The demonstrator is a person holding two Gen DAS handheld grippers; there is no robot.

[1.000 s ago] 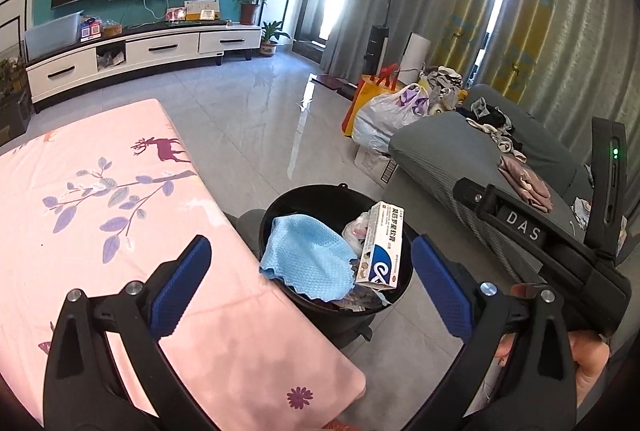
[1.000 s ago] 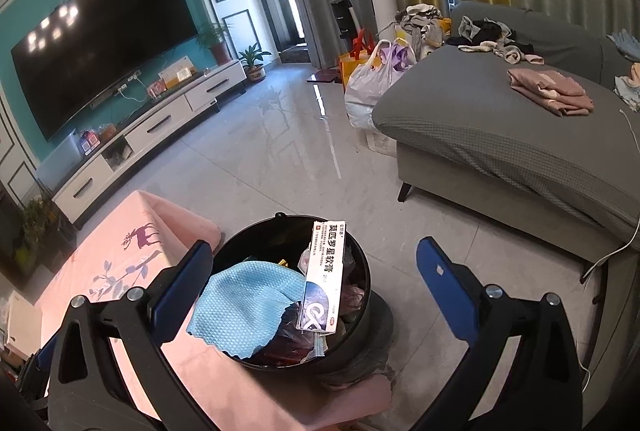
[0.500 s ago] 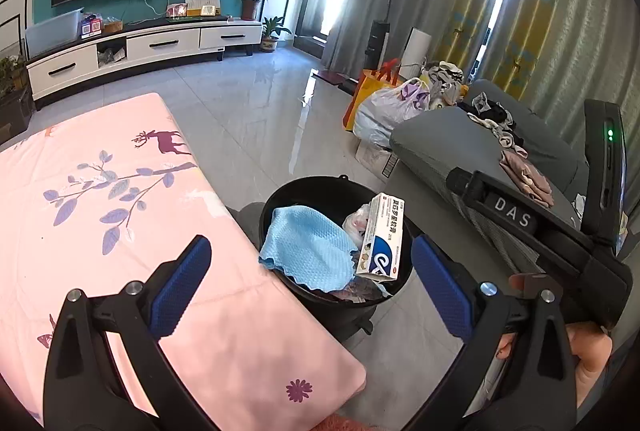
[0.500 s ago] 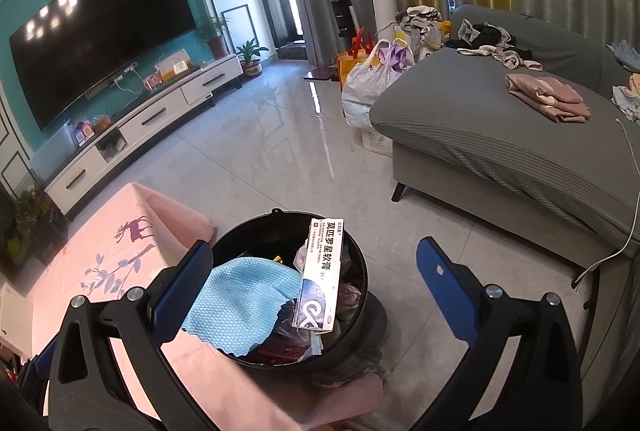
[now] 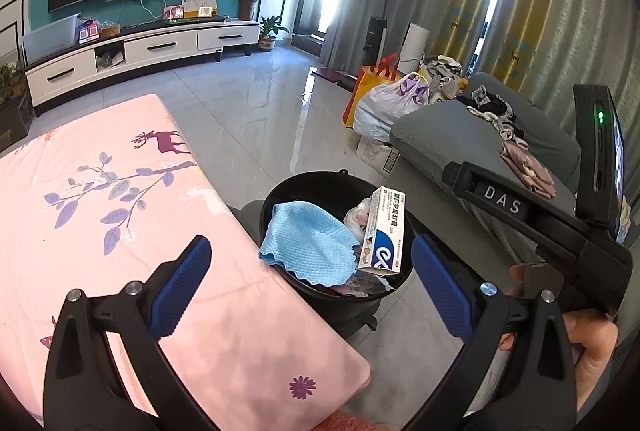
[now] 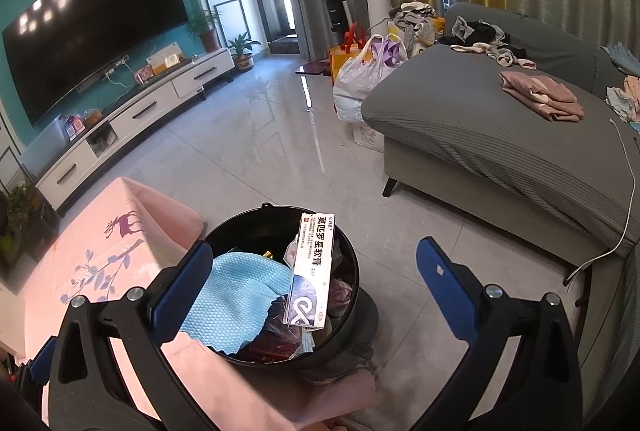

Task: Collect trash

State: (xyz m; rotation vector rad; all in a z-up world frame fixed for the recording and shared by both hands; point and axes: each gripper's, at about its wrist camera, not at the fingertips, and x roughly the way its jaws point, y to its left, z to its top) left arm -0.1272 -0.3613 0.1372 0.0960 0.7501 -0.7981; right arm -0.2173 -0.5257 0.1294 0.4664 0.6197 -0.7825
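Observation:
A black round trash bin [image 5: 286, 191] [image 6: 352, 259] stands on the floor beside the pink-covered table [image 5: 100, 199] [image 6: 108, 243]. In it lie a light blue cloth [image 5: 308, 245] [image 6: 236, 295], a white and blue ointment box [image 5: 382, 233] [image 6: 314, 271] leaning upright, and other crumpled waste. My left gripper [image 5: 310, 281] is open and empty, held above the table's corner near the bin. My right gripper [image 6: 314, 285] is open and empty, held over the bin. The right gripper's body [image 5: 560, 231] shows in the left wrist view.
A grey sofa [image 6: 500, 135] with clothes lies to the right. Filled plastic and orange bags [image 6: 360, 71] stand on the floor behind the bin. A white TV cabinet [image 5: 140, 51] and a large TV [image 6: 92, 35] line the far wall. The floor is grey tile.
Both grippers have drawn back and up a little from the bin, so it looks slightly smaller. The bin's contents have not moved.

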